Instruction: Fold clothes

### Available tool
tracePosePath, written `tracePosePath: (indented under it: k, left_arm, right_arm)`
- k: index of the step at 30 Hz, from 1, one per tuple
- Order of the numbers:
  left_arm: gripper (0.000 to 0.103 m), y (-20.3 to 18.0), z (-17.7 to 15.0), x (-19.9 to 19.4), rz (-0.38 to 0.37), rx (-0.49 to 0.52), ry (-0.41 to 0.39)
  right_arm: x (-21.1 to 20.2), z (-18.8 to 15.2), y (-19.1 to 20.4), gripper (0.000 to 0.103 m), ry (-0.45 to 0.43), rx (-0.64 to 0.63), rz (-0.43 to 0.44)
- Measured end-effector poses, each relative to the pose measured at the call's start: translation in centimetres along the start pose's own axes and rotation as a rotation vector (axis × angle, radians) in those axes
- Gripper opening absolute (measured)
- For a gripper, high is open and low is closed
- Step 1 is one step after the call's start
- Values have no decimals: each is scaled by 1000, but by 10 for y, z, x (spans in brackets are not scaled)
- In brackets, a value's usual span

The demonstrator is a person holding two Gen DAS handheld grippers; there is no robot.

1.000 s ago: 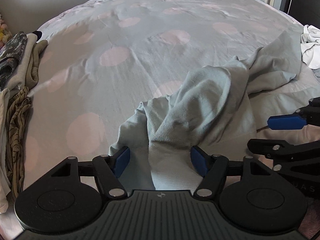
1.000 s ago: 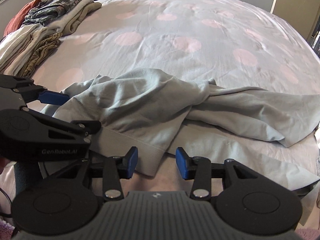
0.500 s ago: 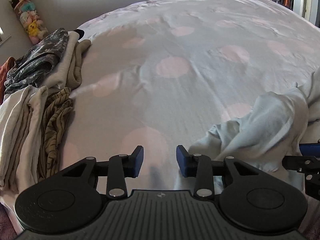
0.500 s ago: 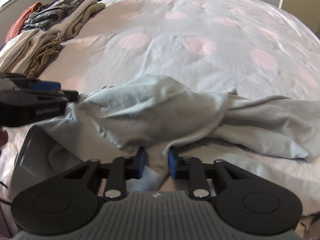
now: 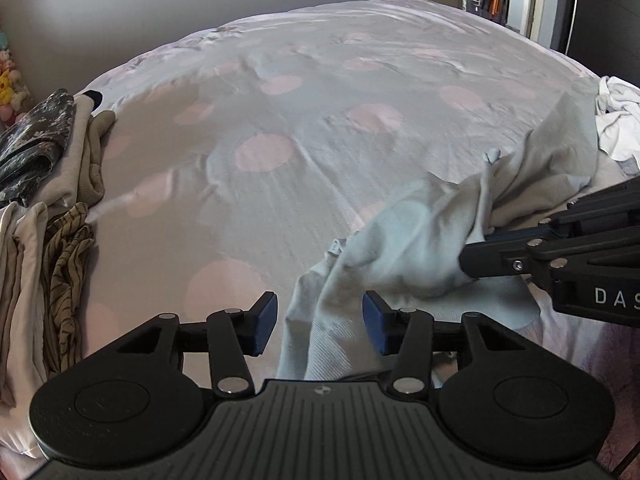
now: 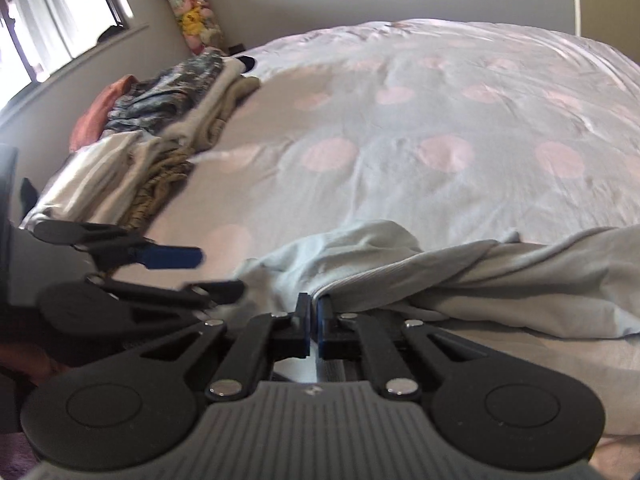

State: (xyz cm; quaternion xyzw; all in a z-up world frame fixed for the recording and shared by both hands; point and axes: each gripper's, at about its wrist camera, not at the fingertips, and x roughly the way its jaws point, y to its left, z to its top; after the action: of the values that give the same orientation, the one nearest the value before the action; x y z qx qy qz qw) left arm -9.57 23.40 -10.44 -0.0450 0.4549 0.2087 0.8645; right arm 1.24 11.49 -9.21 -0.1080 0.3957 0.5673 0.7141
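A crumpled pale blue-grey garment lies on the near part of the bed, trailing off to the right. My right gripper is shut on its ribbed hem, and the pinched cloth rises a little off the bed. In the left wrist view the right gripper comes in from the right, its tip buried in the fabric. My left gripper is open, and a loose edge of the garment sits between its blue pads without being pinched. In the right wrist view the left gripper stands at the left, beside the cloth.
The bedspread is grey with pink dots. A row of folded clothes runs along the bed's left edge. A white garment lies at the far right. Plush toys and a window are by the left wall.
My right gripper went from open to shut on the garment's hem and lifted it. My left gripper let the cloth out of its wide jaws, swung left, then came back to the garment's edge.
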Motion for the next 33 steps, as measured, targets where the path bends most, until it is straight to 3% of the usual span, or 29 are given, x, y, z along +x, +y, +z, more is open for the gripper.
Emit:
tracePosePath:
  k: [3,7,9,11,17,21,23,24,31,33]
  left_arm:
    - [48,-4,-5,-4,-9,16,1]
    - [51,-15,-8,-13,-42,42,-18]
    - [51,-23,-6,-15,-61,58,-28]
    - [52,-32,-5,-16,-82,75,-36]
    - [51,-60,1,-19,-144,126,-59]
    - [51,-77,3,-8,-202,138,-46]
    - [50,-84,4,0,-233,132,-35]
    - [49,-86,4,5,-240,124,-27]
    - [48,-98,7,40,-198,90,34]
    - [41,-101,7,48,-157,93,50]
  right_arm:
    - [-3,-1,6,4,-9,0,25]
    - [-8,-1,-7,5,-18,70,-38]
    - [-14,-2,-15,13,-26,107,-77]
    - [-22,-6,-22,29,-29,113,-110]
    - [-40,-21,-37,29,-8,88,-263]
    - [-46,-30,-53,29,-12,153,-276]
    - [-51,-31,-56,41,-43,177,-273]
    - [-53,-32,-57,43,-57,187,-271]
    - [-54,-34,-68,43,-78,251,-258]
    - [-52,-34,-70,43,-75,262,-247]
